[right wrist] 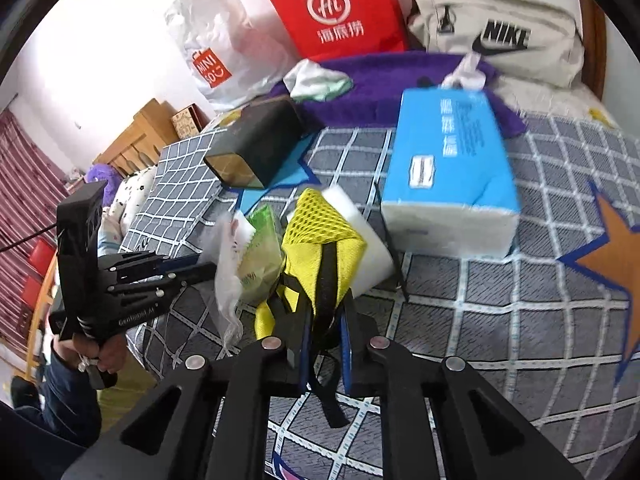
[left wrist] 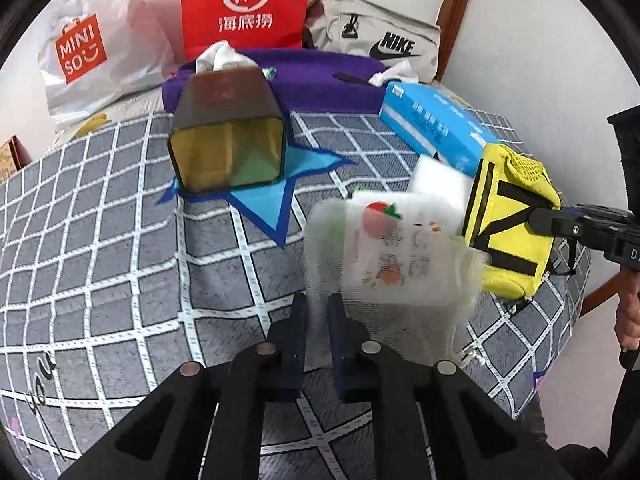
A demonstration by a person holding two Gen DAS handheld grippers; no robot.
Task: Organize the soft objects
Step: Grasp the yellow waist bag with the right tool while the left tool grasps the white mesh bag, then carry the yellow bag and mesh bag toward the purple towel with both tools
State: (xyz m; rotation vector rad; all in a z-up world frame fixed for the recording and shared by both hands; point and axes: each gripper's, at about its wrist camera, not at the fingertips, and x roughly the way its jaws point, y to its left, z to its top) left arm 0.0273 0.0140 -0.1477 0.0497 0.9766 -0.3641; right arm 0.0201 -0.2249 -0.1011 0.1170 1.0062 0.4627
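Your left gripper (left wrist: 318,308) is clamped on the mesh bag (left wrist: 384,256) over the bed (left wrist: 120,260). Your right gripper (right wrist: 326,320) is clamped on the yellow pouch (right wrist: 320,240) beside it.

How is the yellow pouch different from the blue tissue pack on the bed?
The yellow pouch is mesh fabric with black straps; the blue tissue pack is a smooth printed wrapper. The pouch is held up in the right tongs; the pack lies flat on the bedspread. The pouch looks smaller. Both are soft.
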